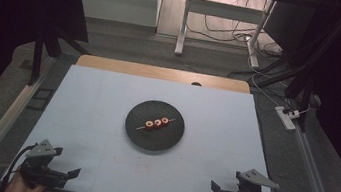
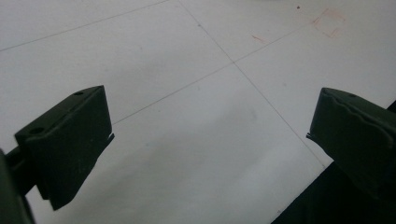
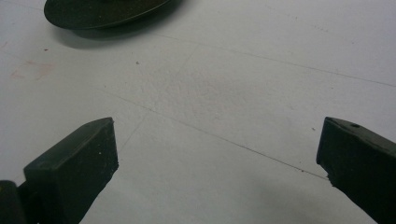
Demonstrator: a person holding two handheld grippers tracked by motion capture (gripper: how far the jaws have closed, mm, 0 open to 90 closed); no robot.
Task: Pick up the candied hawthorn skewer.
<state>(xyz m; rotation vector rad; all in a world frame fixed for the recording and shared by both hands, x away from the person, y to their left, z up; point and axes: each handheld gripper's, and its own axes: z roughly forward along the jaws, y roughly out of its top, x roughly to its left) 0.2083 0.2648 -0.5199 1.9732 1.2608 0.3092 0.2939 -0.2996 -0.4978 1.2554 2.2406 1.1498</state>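
Three red rings on a skewer (image 1: 155, 123), on black plate (image 1: 139, 133) mid-worktop (image 1: 85, 114), well apart from both wide, empty claws: left claw (image 1: 72, 175), right claw (image 1: 215, 191).

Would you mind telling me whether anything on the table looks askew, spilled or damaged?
Nothing stands out. The skewer with three red pieces lies whole on the dark plate mid-table, nothing spilled around it. Only faint reddish marks stain the white table cover.
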